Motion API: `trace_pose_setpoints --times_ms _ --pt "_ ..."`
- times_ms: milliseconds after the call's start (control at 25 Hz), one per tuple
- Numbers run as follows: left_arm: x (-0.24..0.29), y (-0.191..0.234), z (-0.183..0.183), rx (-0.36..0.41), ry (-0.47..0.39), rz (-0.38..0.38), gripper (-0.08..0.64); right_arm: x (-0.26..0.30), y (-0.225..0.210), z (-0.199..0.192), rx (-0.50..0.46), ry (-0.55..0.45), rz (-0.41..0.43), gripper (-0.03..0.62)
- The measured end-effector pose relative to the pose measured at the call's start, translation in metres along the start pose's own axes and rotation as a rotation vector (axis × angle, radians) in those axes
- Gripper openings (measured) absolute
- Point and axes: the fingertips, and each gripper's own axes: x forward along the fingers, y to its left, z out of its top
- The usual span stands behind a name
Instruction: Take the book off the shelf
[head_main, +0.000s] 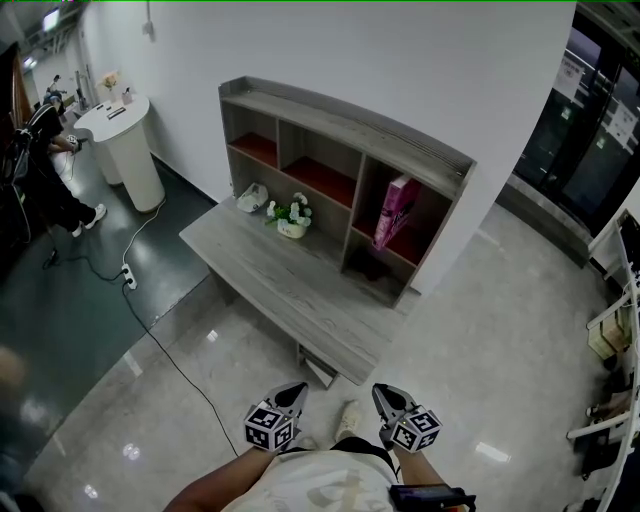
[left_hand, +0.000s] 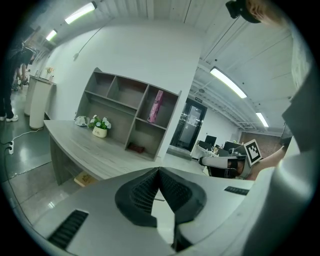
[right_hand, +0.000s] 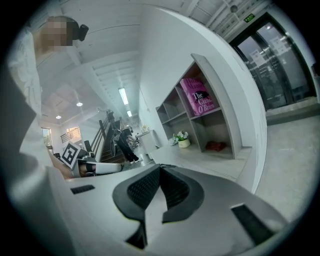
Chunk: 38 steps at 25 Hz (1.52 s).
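A pink book (head_main: 397, 210) leans upright in the upper right compartment of the grey wooden shelf (head_main: 340, 120). The same book shows small in the left gripper view (left_hand: 156, 106) and larger in the right gripper view (right_hand: 197, 96). Both grippers hang low near the person's body, well short of the table. My left gripper (head_main: 291, 397) has its jaws pressed together with nothing between them (left_hand: 158, 171). My right gripper (head_main: 386, 398) is likewise shut and empty (right_hand: 160, 170).
A long grey table (head_main: 290, 290) stands before the shelf, carrying a small flower pot (head_main: 292, 215) and a white object (head_main: 252, 196). A dark red thing (left_hand: 136, 148) lies in the lower right compartment. A white round counter (head_main: 125, 145), a floor cable (head_main: 160, 350) and a person (head_main: 40, 180) are at left.
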Motion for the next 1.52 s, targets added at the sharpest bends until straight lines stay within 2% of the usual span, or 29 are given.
trace_pose_setpoints --times_ms 280,880,1520 --pt "0.018 0.006 0.008 0.012 0.003 0.020 0.002 0.015 -0.012 0.000 0.006 0.010 0.032 0.005" --pt "0.092 0.011 0.038 0.021 0.024 0.030 0.002 0.049 -0.082 0.041 0.018 -0.009 0.057 0.005" --pt "0.173 0.018 0.069 0.028 0.045 0.051 0.002 0.078 -0.154 0.070 -0.001 0.021 0.073 0.005"
